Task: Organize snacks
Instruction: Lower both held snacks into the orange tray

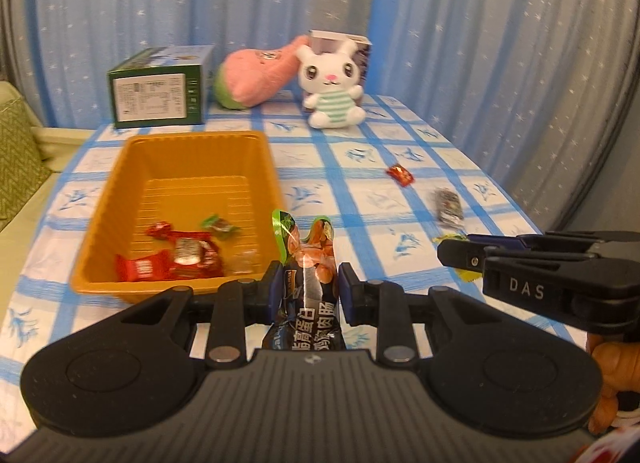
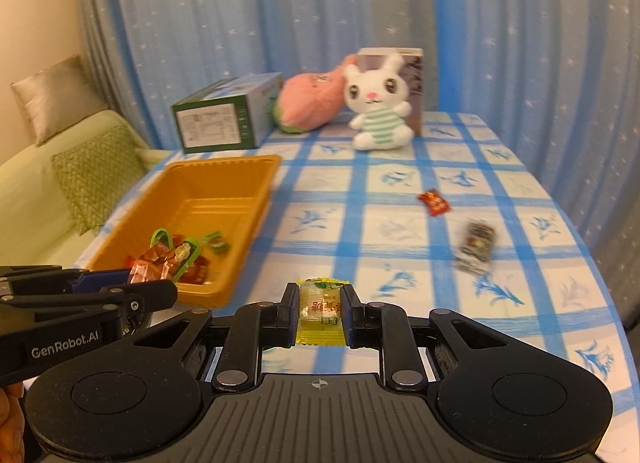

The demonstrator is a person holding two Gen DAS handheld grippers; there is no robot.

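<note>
Grippers came nearest: the left gripper pinched a sausage packet, the right gripper a yellow candy. Beyond, left, the orange tray on the checked worktop held red wrappers and a green sweet. Right, a red candy and a blurred dark packet lay loose.

Table; tray, perhaps sweets.

Black left tool with blue pads, ribbed grey base, silver rivets, right tool alike
</note>
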